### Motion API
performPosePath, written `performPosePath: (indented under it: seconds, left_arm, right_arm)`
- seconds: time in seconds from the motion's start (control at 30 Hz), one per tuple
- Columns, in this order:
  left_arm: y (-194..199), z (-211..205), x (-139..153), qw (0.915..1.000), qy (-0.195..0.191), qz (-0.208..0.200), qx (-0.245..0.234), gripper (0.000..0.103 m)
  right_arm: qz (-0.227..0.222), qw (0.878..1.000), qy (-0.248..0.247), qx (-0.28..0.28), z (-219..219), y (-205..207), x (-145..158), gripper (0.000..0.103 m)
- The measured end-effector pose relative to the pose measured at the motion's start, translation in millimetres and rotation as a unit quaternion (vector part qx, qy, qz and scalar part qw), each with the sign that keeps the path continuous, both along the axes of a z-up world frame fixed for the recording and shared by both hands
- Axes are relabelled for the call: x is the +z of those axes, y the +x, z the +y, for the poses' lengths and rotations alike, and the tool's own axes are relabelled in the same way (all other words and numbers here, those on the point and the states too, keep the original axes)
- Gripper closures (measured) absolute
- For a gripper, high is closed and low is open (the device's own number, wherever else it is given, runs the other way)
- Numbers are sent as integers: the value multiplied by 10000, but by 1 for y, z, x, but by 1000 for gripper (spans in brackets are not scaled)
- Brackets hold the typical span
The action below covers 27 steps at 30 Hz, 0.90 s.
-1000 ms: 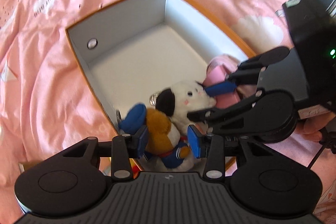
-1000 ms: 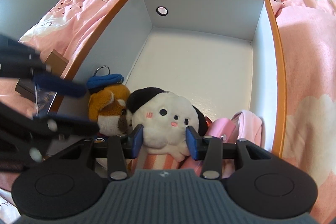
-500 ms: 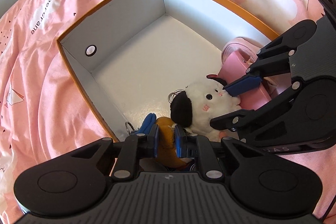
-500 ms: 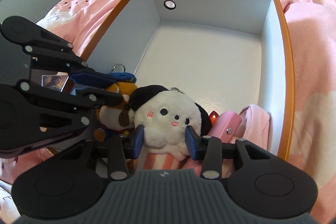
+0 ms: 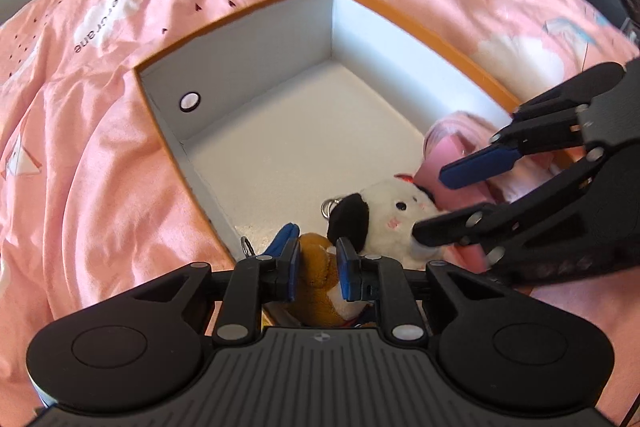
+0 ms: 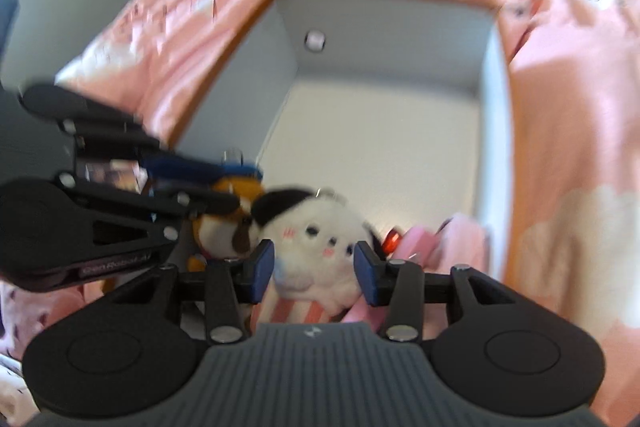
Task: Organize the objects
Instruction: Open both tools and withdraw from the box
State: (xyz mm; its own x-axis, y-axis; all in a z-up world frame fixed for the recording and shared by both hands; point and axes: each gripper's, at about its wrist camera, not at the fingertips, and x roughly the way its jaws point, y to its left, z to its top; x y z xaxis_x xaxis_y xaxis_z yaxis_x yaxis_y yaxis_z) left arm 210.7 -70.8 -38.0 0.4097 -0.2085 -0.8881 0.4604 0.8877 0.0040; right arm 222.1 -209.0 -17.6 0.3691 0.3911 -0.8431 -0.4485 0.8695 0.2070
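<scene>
Now that our left gripper [image 5: 318, 269] has narrowed its fingers from a wide gap onto the brown plush dog with the blue cap [image 5: 320, 267], and is easing a little apart again, we judge that toy seized. At three o'clock our right gripper [image 6: 314, 267] clasps the white black-eared plush [image 6: 316, 239], half open. Both sit in the near corner of the orange-rimmed white cardboard box [image 5: 256, 107] on the pink quilt [image 5: 80, 147].

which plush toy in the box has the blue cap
The brown plush between the left gripper fingers; the white plush beside it has black ears, no cap.
</scene>
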Motion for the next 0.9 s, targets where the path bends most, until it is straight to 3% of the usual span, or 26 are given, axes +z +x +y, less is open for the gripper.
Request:
performPosePath:
  seconds: [0.23, 0.33, 0.43, 0.6, 0.73, 0.8, 0.9]
  left_arm:
    - [-15, 32, 31, 9942, -788, -429, 590, 78]
    - [-25, 43, 43, 9908, -915, -449, 891, 73]
    - [-39, 57, 50, 9869, -1030, -460, 1153, 72]
    - [-56, 69, 46, 9821, -1171, -407, 1418, 71]
    - [-64, 74, 36, 9777, -1327, -248, 1611, 71]
    - [-67, 73, 31, 9783, -1242, -220, 1646, 71]
    - [-71, 75, 27, 9775, -1193, -186, 1731, 71]
  right_arm:
    - [-358, 9984, -133, -409, -14, -21, 23, 57]
    - [-406, 9965, -408, -610, -9, -34, 21, 57]
    - [-132, 9968, -370, -692, -9, -36, 10, 60]
    - [105, 9943, -656, -837, -9, -27, -7, 73]
    - [107, 9946, -834, -604, -4, -28, -11, 77]
    - [-70, 9919, -1253, -186, 7, -32, -10, 79]
    - [-368, 9787, -1962, 482, 22, -37, -8, 83]
